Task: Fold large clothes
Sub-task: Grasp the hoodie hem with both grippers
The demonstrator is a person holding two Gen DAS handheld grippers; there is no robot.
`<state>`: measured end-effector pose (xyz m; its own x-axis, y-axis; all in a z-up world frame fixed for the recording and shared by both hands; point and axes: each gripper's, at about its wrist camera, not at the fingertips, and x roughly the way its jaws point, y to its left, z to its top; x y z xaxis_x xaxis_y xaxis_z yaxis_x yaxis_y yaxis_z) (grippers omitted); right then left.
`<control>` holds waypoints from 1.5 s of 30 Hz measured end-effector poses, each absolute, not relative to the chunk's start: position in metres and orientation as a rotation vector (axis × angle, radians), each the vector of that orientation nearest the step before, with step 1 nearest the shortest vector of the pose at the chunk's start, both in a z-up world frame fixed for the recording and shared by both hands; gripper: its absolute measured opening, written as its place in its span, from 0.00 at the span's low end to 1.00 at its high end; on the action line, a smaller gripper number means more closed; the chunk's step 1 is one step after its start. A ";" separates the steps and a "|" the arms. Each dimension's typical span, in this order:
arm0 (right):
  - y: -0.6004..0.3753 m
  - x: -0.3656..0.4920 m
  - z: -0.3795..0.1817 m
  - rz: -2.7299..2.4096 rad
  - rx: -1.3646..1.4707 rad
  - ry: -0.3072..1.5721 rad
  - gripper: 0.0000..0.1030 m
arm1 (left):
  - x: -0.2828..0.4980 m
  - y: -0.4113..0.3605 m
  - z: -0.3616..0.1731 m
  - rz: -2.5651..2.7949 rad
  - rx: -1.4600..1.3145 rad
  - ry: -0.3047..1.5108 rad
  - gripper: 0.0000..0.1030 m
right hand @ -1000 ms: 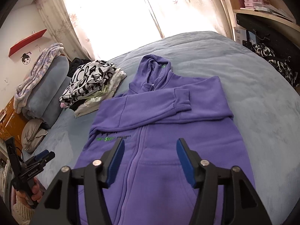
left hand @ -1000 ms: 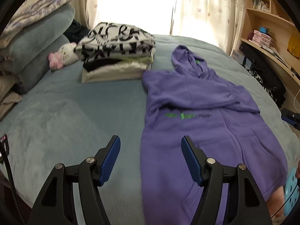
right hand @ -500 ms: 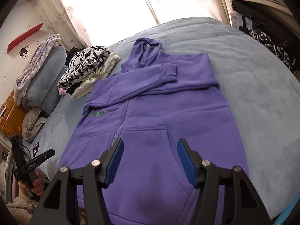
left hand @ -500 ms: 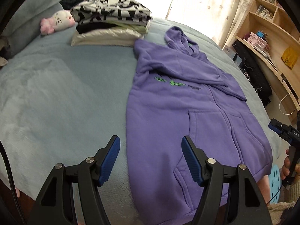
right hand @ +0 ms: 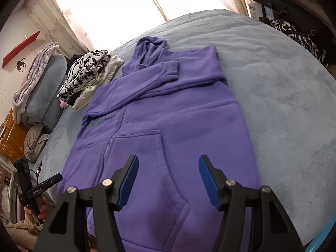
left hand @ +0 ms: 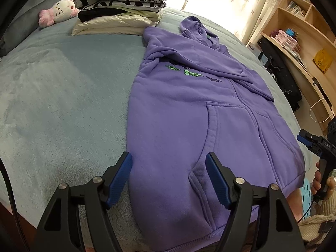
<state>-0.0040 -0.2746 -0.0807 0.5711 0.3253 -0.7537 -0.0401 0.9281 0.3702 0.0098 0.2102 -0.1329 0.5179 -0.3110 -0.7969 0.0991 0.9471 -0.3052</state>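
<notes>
We find the purple hoodie [left hand: 178,113] laid flat, front up, on the grey-blue bed [left hand: 63,105], hood toward the window, hem at the near edge. Both sleeves are folded across the chest; green lettering shows below them, and the zip and kangaroo pockets lie smooth. Left gripper [left hand: 169,177]: fingers apart and widening, poised over the hem corner, gripping nothing. Right gripper [right hand: 169,179]: fingers parted above the pocket, nothing between. Folded clothes [left hand: 119,6] stack beside the hood.
</notes>
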 end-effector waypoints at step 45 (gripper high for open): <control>-0.309 -0.036 -0.131 0.521 0.564 0.957 0.15 | 0.013 0.189 -0.158 -0.460 -0.449 1.038 0.14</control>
